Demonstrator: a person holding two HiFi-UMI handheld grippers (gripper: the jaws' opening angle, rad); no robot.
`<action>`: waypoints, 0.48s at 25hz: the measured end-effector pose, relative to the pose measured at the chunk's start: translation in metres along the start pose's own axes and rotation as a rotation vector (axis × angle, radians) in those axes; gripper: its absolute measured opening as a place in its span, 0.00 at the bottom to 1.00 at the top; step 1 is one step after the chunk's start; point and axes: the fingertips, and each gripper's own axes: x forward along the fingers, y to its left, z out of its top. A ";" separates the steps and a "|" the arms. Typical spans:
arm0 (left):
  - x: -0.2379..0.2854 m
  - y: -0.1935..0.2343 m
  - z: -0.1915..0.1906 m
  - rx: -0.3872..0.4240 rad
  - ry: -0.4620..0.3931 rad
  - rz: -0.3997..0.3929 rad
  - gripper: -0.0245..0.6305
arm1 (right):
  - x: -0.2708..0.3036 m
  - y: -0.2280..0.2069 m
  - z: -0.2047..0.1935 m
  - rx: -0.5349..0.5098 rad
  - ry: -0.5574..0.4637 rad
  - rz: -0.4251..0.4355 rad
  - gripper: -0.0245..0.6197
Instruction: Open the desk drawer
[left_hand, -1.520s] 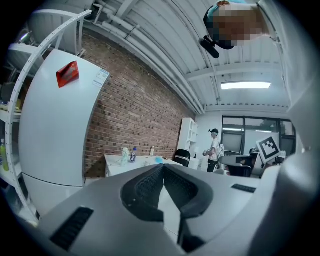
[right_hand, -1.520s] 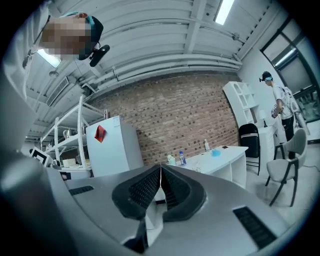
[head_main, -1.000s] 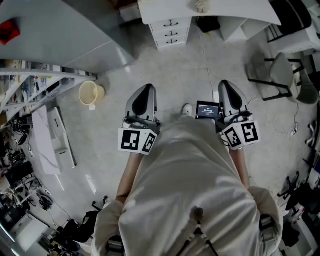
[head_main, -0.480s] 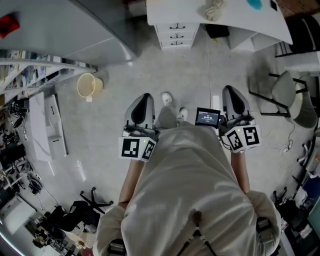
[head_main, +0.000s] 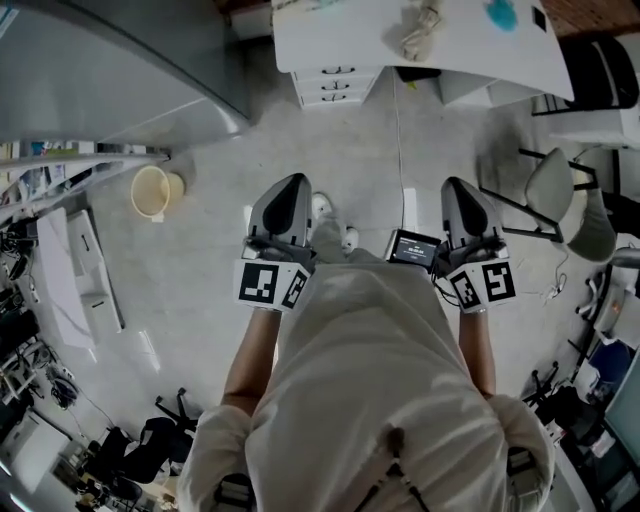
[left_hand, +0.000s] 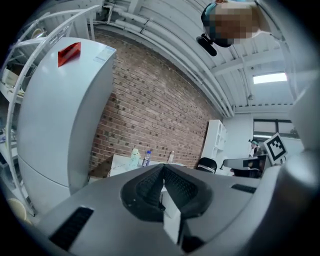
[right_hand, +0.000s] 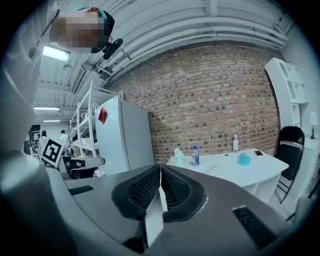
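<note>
The white desk (head_main: 400, 45) stands at the top of the head view, well ahead of me. Its drawer unit (head_main: 335, 85) has three drawers with dark handles, all pushed in. My left gripper (head_main: 289, 187) and right gripper (head_main: 458, 190) are held side by side in front of my body, pointing toward the desk, far from the drawers. Both are shut with nothing between the jaws. In the left gripper view the closed left gripper (left_hand: 162, 173) points toward the desk (left_hand: 131, 162). In the right gripper view the closed right gripper (right_hand: 160, 172) lines up left of the desk (right_hand: 240, 167).
A large white fridge (head_main: 110, 60) stands at the left, with wire shelving (head_main: 40, 180) beside it. A beige bucket (head_main: 152, 190) sits on the floor to my left. A grey chair (head_main: 555, 190) stands at the right. Bottles (right_hand: 195, 155) and a blue item (head_main: 503, 12) lie on the desk.
I have walked forward with both grippers, so the desk and drawers sit a little nearer and the bucket has slid left. Both grippers stayed shut.
</note>
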 end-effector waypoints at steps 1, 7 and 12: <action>0.008 0.003 0.002 -0.003 0.000 -0.009 0.05 | 0.007 -0.001 0.002 -0.020 0.004 0.012 0.08; 0.043 0.030 -0.007 0.021 0.073 -0.055 0.05 | 0.056 -0.018 0.016 -0.146 0.017 0.058 0.08; 0.072 0.043 -0.012 0.045 0.097 -0.064 0.05 | 0.093 -0.038 0.011 -0.177 0.052 0.087 0.08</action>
